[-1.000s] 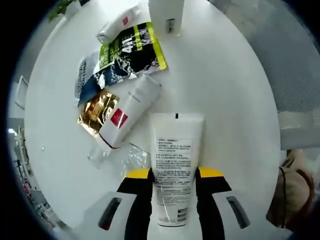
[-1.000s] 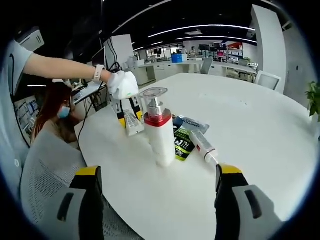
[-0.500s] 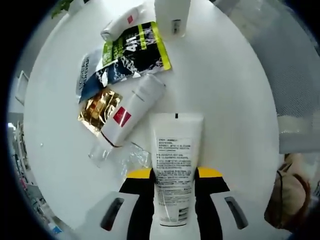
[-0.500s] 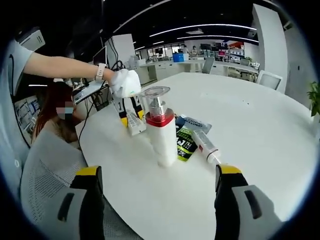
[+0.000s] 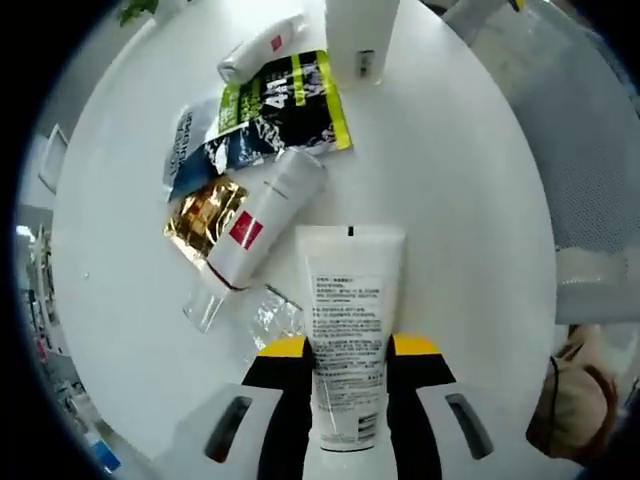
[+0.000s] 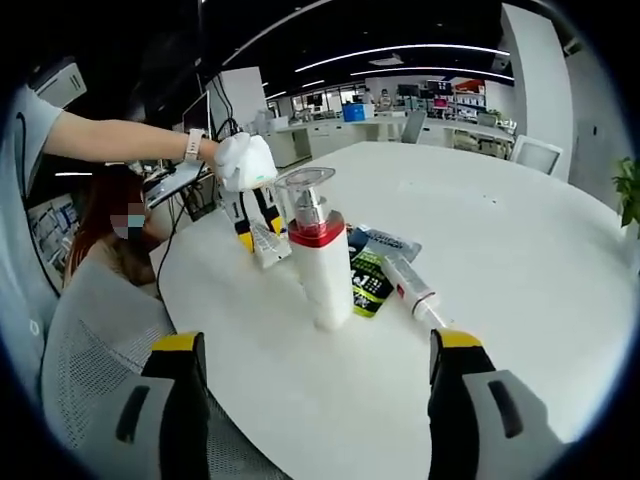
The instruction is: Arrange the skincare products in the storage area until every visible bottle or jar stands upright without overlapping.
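My left gripper [image 5: 345, 352] is shut on a white tube [image 5: 347, 310] with printed text, held just above the round white table [image 5: 460, 190]. Ahead of it lies a white tube with a red label [image 5: 260, 215], its clear cap [image 5: 204, 306] toward me. A smaller white tube [image 5: 262, 48] lies farther off. A white pump bottle with a red collar [image 6: 322, 260] stands upright; its base [image 5: 362, 35] is at the top of the left gripper view. My right gripper [image 6: 318, 345] is open and holds nothing, short of the bottle. A gloved hand holds the left gripper [image 6: 252, 215] beyond the bottle.
Flat sachets lie beside the tubes: a black-and-green one [image 5: 285, 95], a blue-and-white one [image 5: 185, 150] and a gold one [image 5: 205, 212]. A crumpled clear wrapper [image 5: 272, 315] lies near my left jaws. A mesh chair [image 6: 95, 330] stands at the table's edge, and a person sits behind it.
The left gripper view has shifted a little, so the lying items sit slightly to the right. The tube stays gripped. The right gripper stays open, with the bottle marginally nearer.
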Demonstrator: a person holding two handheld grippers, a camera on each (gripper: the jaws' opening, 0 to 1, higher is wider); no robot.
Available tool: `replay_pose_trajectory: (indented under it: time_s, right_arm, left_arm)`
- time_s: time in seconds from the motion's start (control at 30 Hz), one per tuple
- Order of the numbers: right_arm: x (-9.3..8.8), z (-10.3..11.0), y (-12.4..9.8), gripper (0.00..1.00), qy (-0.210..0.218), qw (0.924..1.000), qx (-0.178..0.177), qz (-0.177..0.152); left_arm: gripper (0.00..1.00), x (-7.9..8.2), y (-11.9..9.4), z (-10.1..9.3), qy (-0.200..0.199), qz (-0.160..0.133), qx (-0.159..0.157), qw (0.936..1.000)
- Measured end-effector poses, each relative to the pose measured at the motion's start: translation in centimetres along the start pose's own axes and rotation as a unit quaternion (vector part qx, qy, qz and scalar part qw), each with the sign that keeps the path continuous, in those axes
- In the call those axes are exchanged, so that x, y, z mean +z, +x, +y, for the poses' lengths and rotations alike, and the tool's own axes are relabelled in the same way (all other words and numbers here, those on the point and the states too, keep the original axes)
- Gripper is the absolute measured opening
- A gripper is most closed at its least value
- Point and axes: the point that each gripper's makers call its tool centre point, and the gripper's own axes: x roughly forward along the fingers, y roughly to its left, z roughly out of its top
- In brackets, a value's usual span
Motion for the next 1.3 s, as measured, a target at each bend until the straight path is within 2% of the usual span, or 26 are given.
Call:
replay_pose_trajectory:
  time_s: [0.13, 0.5, 0.73, 0.87, 1.0, 1.03, 1.1, 1.23, 1.3]
  right_arm:
    - [0.1, 0.4, 0.2, 0.92, 0.0, 1.0, 0.006, -0.001]
    - [0.1, 1.1, 0.2, 0.92, 0.007, 0.9999, 0.013, -0.005]
    - [0.1, 1.5, 0.1, 0.92, 0.012, 0.9997, 0.017, -0.01]
    - [0.1, 1.5, 0.2, 0.92, 0.011, 0.9997, 0.018, -0.008]
    - [0.3, 1.7, 0.2, 0.92, 0.008, 0.9997, 0.021, -0.01]
    - [0.4, 1.8, 0.2, 0.92, 0.008, 0.9997, 0.022, -0.011]
    - [0.5, 2.0, 0.2, 0.92, 0.006, 0.9996, 0.024, -0.011]
    - [0.5, 2.2, 0.3, 0.92, 0.002, 0.9996, 0.028, -0.008]
    - [0.4, 2.3, 0.4, 0.91, 0.0, 0.9995, 0.03, -0.006]
  left_arm:
    - [0.22, 0.1, -0.1, -0.4, -0.005, -0.012, 0.008, 0.9999]
    - [0.21, 1.4, -1.6, -0.6, -0.042, -0.081, 0.035, 0.9952]
    - [0.22, 1.9, -2.5, -0.6, -0.069, -0.121, 0.051, 0.989]
    - [0.22, 2.8, -3.2, -1.2, -0.077, -0.145, 0.053, 0.985]
    - [0.22, 3.9, -3.7, -1.4, -0.089, -0.178, 0.059, 0.9783]
    - [0.22, 4.4, -4.0, -1.2, -0.1, -0.197, 0.063, 0.9733]
    - [0.22, 4.9, -4.5, -1.2, -0.112, -0.22, 0.062, 0.9671]
    - [0.22, 5.7, -5.2, -1.4, -0.119, -0.243, 0.064, 0.9605]
    - [0.22, 6.3, -5.5, -1.4, -0.132, -0.266, 0.064, 0.9528]
